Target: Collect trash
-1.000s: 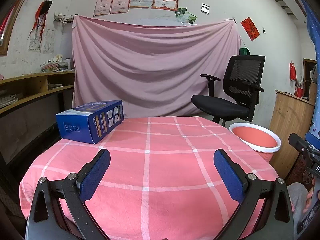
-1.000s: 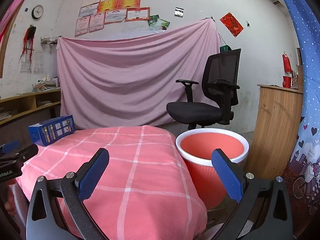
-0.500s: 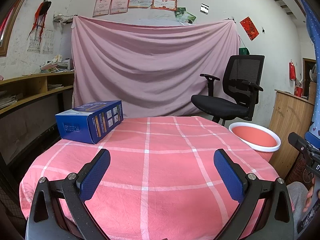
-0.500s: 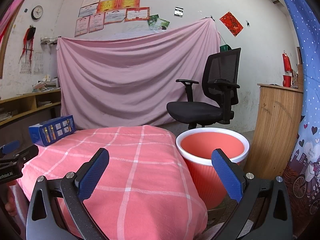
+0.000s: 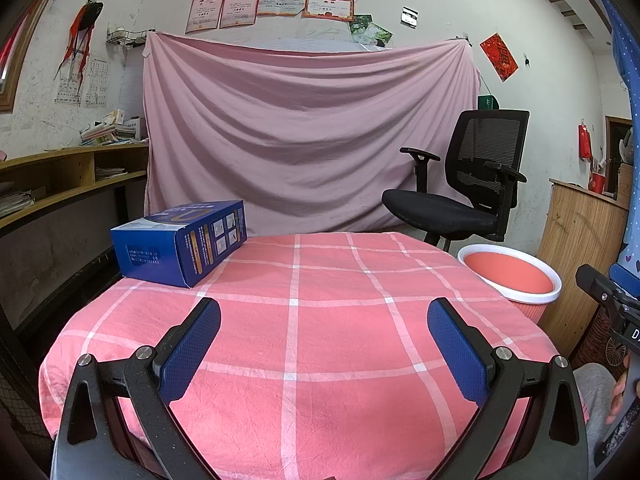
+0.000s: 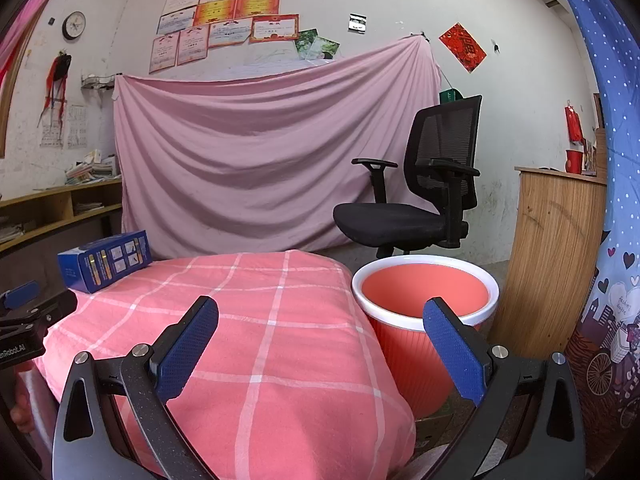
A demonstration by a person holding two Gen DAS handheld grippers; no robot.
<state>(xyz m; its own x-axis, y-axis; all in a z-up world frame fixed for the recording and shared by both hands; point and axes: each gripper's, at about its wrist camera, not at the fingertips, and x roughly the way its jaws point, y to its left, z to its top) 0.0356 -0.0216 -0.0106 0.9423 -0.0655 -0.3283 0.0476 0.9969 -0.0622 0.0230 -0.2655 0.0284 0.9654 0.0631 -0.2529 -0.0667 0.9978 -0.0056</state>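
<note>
left wrist view — left gripper (image 5: pixel 324 316) level, spread wide over tablecloth (image 5: pixel 320 280).

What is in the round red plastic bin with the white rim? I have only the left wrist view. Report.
Observer: The right wrist view looks into the round red plastic bin: no trash on the inner wall that shows; the bottom is hidden.
Operator: Give the right gripper's state.
Observer: The right gripper is open, holding nothing.
Operator: Say where the bin stands.
Observer: Close beside the pink checked tablecloth; its ribbed wall runs well below the tabletop.
</note>
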